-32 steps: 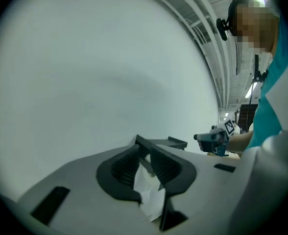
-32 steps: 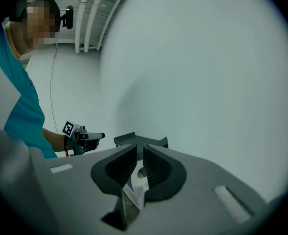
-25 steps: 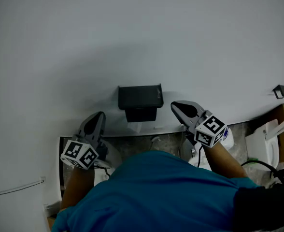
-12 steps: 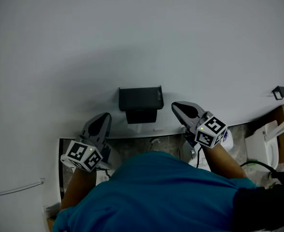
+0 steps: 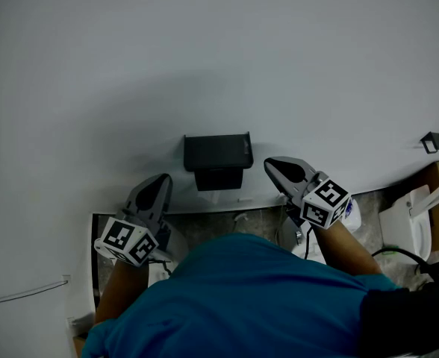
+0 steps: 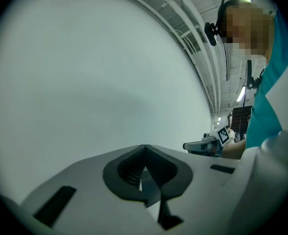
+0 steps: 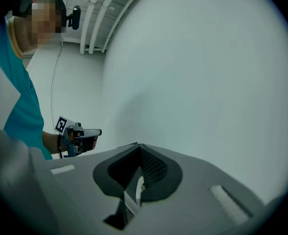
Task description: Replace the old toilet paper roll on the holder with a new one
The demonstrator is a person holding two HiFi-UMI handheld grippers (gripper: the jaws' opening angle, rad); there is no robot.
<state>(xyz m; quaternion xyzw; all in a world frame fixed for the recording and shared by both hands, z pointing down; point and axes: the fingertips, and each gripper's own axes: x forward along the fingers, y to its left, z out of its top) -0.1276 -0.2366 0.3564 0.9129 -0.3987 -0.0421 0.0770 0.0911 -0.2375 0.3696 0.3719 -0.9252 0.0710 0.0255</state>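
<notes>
Holder (image 5: 217, 152): black, boxy, fixed to the white wall (image 5: 204, 51), lid down over the inside.
Roll: tucked under that lid, so no telling old from new. Only a white paper tail (image 5: 209, 195) poking out below.
Spare roll: none spotted for sure. Maybe the white blue-printed thing (image 5: 352, 213) down by the right wrist, but too small to call.
Left tool (image 5: 157, 181): clenched tight with nothing in it, held level, just left of and below the holder, not touching.
Right tool (image 5: 273, 164): same deal, pinched closed and empty, just right of the holder, tip about level with its lower edge.
Stage: honestly fits two readings. Either squared up to go for the roll in there, or backed off with a fresh one already seated. Can't settle it from this.
Doing it well, either way: worth keeping one tool on each side of the holder like this, ready for lid and roll separately. For any further touch on lid or paper, open up well before contact, not right at the wall.
Handling guess: soft, crushable paper, so better gripped lightly across or by the core ends, no hard squeeze. Lid probably hinged, better nudged from its front edge.
Watch out for: snagging the tail, scraping tips on the wall, dropping a roll onto the grey floor (image 5: 227, 222).
</notes>
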